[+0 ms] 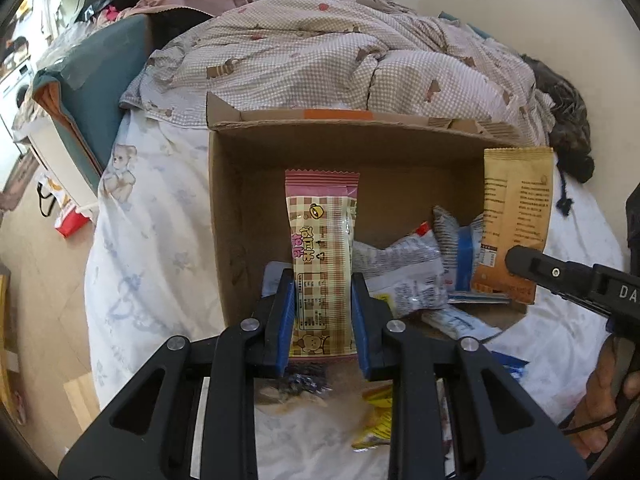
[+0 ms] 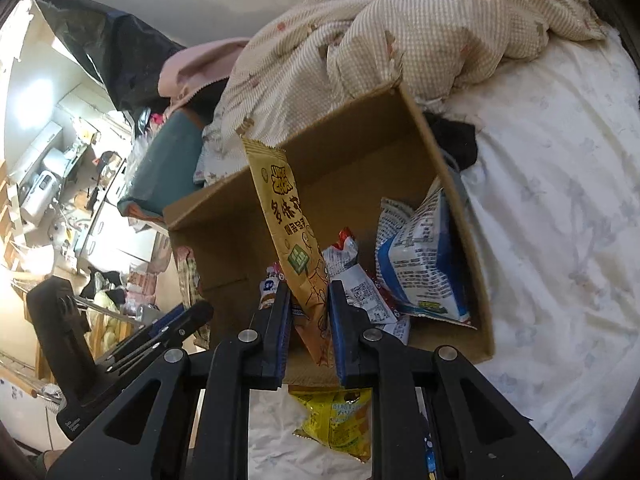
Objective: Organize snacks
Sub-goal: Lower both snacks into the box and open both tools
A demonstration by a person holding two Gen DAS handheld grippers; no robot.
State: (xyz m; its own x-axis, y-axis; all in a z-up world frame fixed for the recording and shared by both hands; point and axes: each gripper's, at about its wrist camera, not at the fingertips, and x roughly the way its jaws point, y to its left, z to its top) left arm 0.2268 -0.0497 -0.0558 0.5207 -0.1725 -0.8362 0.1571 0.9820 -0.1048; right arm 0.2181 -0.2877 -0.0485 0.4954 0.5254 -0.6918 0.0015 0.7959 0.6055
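Snacks going into a cardboard box (image 1: pixel 248 200) that sits on the bed (image 1: pixel 160 240), white printed sheet, checked duvet (image 1: pixel 320 60) bunched behind it. Box open at top, left half of its floor bare, right side holds a loose pile: blue-and-white bag (image 2: pixel 420 264), white printed packets (image 1: pixel 400 276), a red-tipped one, all leaning on each other, not sorted.

Progress, as a judgement: partway. Several packs already in the box, two more in hand, and at least a yellow packet (image 2: pixel 336 420) lies on the sheet just outside the near wall, plus a dark wrapper and blue-white ones near the box edge in the left wrist view. So loading not finished, no tidy rows yet.

Left tool (image 1: pixel 323 312) closed to packet width, blue pads pinching the lower part of the pink checked snack bar (image 1: pixel 320 240), held upright over the near-left part of the box. Right tool (image 2: pixel 309 316) likewise narrowed, gripping the bottom of the tan-orange snack pack (image 2: pixel 288 216), which stands tilted up over the box beside the pile. In the left view that same pack shows at the right wall with the right tool's black body below it. Neither pack released yet.
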